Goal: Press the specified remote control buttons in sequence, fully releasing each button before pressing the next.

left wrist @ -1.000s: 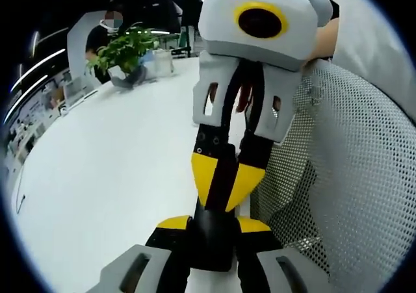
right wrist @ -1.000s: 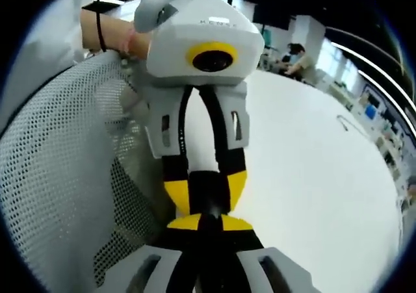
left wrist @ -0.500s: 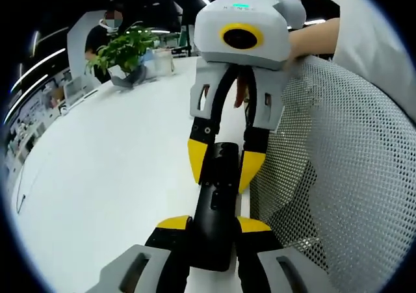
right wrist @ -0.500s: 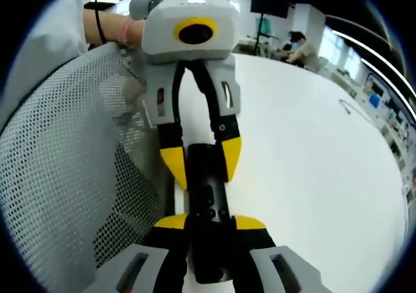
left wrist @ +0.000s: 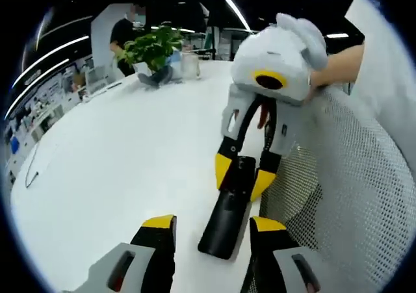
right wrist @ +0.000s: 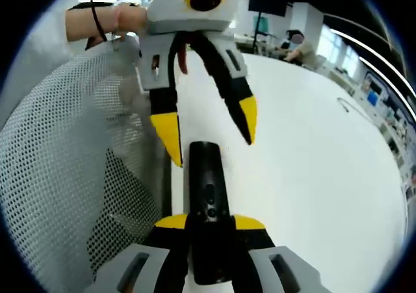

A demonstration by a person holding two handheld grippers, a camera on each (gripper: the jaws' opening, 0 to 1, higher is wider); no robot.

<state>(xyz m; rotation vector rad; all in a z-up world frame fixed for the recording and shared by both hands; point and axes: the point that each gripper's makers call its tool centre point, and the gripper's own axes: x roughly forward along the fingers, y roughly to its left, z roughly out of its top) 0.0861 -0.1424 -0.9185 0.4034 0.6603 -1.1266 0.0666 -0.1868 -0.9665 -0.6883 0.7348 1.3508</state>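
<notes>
Big white tabletop (left wrist: 117,169) stretching away, and along one edge of it a grey mesh chair back (left wrist: 351,195) bulges in, seen again in the right gripper view (right wrist: 71,176). A potted plant (left wrist: 153,46) sits at the far edge of the tabletop, with a person standing behind it; across the room another person sits at a desk in the right gripper view.

Now the action: the black remote (left wrist: 229,208) lies flat on the tabletop, right beside the mesh chair edge. The right claw (left wrist: 246,173) has its yellow tips pinching the far end of the remote, and in its own view the remote (right wrist: 208,202) runs straight up between those tips, buttons facing up. A hand (left wrist: 338,62) grips that tool from behind.

The left claw (left wrist: 211,225) is spread wide, tips either side of the remote's near end and not touching it. From the other side it (right wrist: 211,127) hangs splayed above the remote's end, clear of it, a hand (right wrist: 110,20) with a dark wristband behind it.
</notes>
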